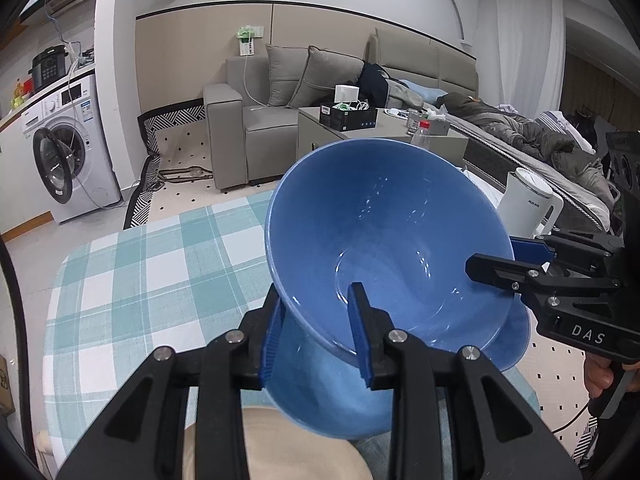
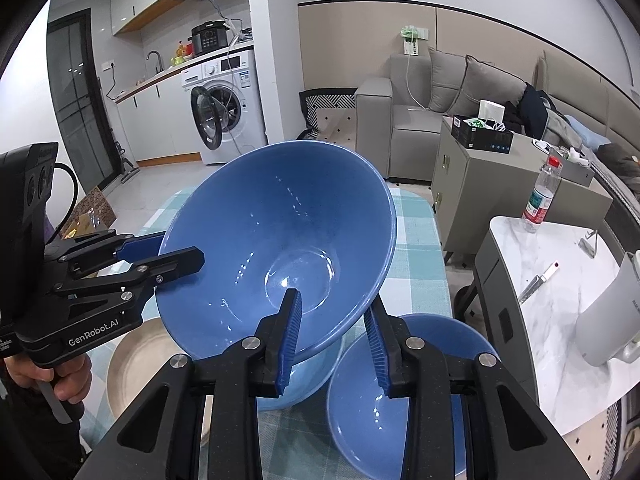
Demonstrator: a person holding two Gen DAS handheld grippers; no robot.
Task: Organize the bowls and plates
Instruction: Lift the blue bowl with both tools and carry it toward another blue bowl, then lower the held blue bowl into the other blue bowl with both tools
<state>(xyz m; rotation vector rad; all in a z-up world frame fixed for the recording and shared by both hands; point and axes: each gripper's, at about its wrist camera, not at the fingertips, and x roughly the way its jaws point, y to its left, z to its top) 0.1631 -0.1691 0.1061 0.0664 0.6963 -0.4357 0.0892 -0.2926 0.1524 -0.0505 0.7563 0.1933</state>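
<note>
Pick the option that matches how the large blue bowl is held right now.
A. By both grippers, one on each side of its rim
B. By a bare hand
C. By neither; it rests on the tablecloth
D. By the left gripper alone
A: the left gripper and the right gripper each pinch the rim of the large blue bowl, tilted above the checked tablecloth.

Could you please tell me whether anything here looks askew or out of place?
Only the blue bowl: it is tilted steeply above the checked tablecloth, its rim pinched by both the left gripper and the right gripper. Nothing looks spilled or broken.
</note>
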